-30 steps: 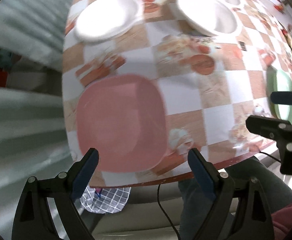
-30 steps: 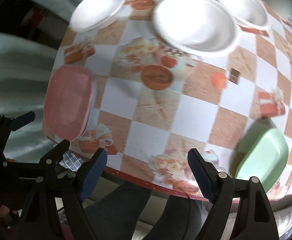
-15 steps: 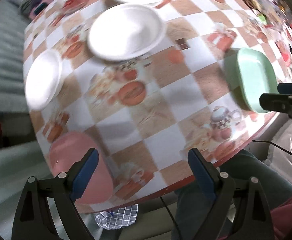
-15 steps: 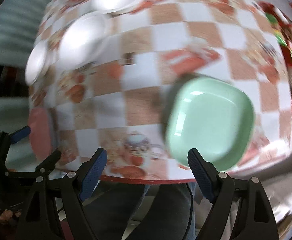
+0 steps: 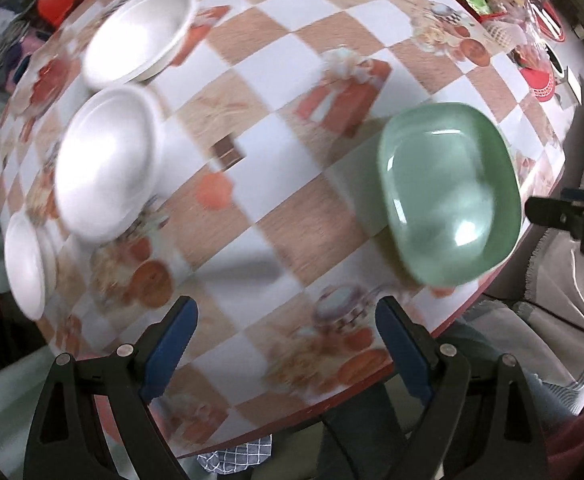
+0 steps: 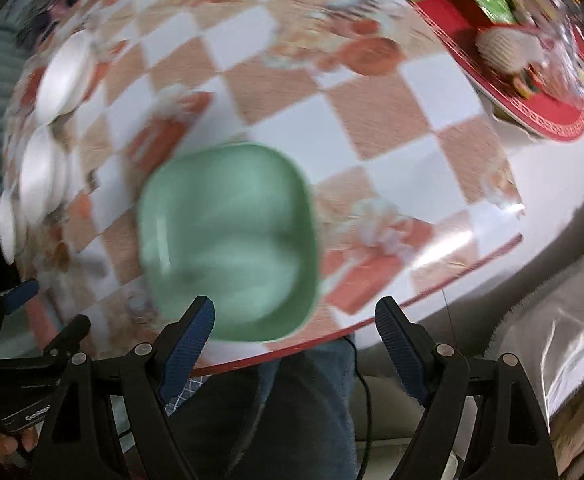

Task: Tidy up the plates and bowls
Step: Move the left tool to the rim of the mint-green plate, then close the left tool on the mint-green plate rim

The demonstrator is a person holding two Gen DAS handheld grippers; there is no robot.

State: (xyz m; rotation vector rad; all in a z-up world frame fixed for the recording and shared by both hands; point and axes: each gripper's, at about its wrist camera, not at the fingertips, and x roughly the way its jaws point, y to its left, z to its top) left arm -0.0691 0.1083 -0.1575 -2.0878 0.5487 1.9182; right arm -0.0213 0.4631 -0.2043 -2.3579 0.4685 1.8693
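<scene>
White bowls sit along the left side of our checkered table, and the green plate lies by its near right edge. Our left gripper and right gripper both hang spread wide, holding nothing.

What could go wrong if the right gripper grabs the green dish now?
The green dish sits close to the table edge, so a nudge from the open right gripper could push it off. The white bowls are crowded together, so setting it beside them may knock one.
</scene>
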